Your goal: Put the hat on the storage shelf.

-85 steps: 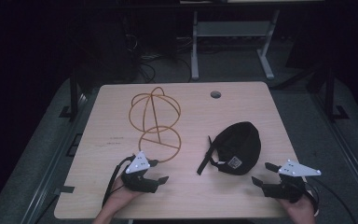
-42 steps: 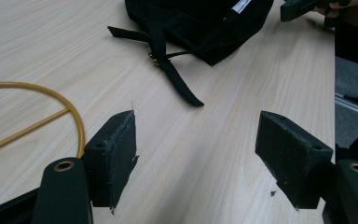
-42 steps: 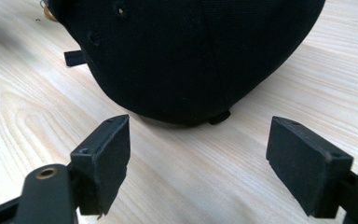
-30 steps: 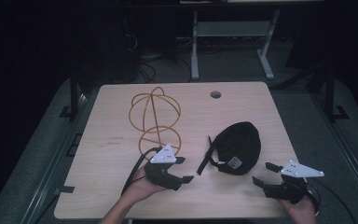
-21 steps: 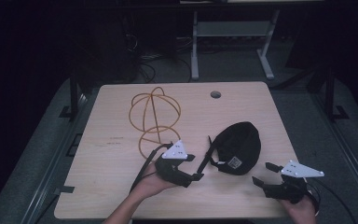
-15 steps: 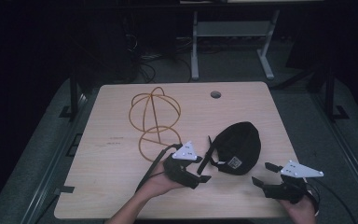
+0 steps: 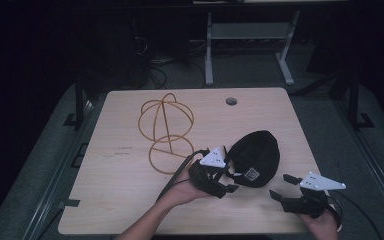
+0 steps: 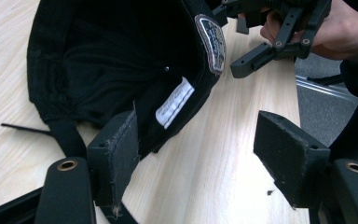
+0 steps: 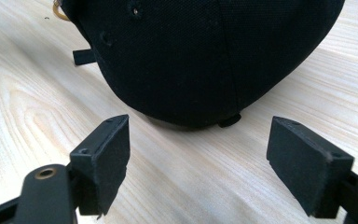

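Observation:
A black cap (image 7: 255, 157) lies on the wooden table (image 7: 120, 180), right of centre. My left gripper (image 7: 227, 186) is at the cap's near left edge, jaws open. In the left gripper view the cap (image 8: 116, 60) shows its inside, with a white label (image 8: 175, 102) and a patch (image 8: 212, 35). Its rim sits just inside the left pad of my left gripper (image 8: 200, 149); I cannot tell if they touch. My right gripper (image 7: 281, 186) stands open near the front right edge, a little short of the cap (image 9: 200, 56). Nothing is between the jaws of my right gripper (image 9: 205, 158).
A gold wire cap stand (image 7: 166, 127) with a ring base lies left of the cap. A round cable hole (image 7: 231, 101) sits near the table's far edge. Dark floor and a grey metal frame (image 7: 245, 35) lie beyond the table.
My left gripper has moved right, from beside the wire stand's ring to the cap's near left edge. The right gripper and the cap have stayed put.

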The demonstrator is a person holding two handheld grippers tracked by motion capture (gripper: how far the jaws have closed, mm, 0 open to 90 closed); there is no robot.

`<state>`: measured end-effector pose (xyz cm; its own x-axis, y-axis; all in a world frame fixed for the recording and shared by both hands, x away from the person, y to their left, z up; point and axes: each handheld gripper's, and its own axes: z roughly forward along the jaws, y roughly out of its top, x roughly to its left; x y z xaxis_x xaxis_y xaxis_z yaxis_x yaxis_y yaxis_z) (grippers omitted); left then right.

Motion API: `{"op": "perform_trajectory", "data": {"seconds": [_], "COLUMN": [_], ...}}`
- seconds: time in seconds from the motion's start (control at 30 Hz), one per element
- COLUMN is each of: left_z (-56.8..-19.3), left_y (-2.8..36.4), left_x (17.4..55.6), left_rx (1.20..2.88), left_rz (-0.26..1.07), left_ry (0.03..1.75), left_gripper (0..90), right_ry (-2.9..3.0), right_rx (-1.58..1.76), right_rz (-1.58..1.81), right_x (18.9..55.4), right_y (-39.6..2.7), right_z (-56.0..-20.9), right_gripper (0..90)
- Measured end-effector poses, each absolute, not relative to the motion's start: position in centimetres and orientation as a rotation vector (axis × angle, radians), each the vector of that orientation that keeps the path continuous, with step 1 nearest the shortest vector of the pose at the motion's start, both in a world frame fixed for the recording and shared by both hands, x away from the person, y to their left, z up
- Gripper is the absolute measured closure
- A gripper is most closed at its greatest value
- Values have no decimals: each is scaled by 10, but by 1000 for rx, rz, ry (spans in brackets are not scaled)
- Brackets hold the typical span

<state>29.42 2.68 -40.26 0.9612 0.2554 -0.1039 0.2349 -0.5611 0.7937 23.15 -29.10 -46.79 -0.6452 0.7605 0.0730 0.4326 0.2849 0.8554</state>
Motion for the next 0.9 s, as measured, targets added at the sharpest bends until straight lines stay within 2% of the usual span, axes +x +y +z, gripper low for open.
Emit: {"op": "perform_trajectory", "data": {"seconds": [0.5, 0.9], "left_z": [-397, -401], "left_y": [-2, -14], "left_x": [301, 309], "left_rx": [2193, 2183], "left_rz": [5, -60], "left_ry": [331, 341], "left_gripper": [334, 401], "right_ry": [2204, 2210], "right_rx": [1082, 1071], "right_rz": [1323, 1326], "right_x": [231, 231], "right_y": [-292, -291], "right_z": [-467, -467], "right_gripper": [204, 205]}}
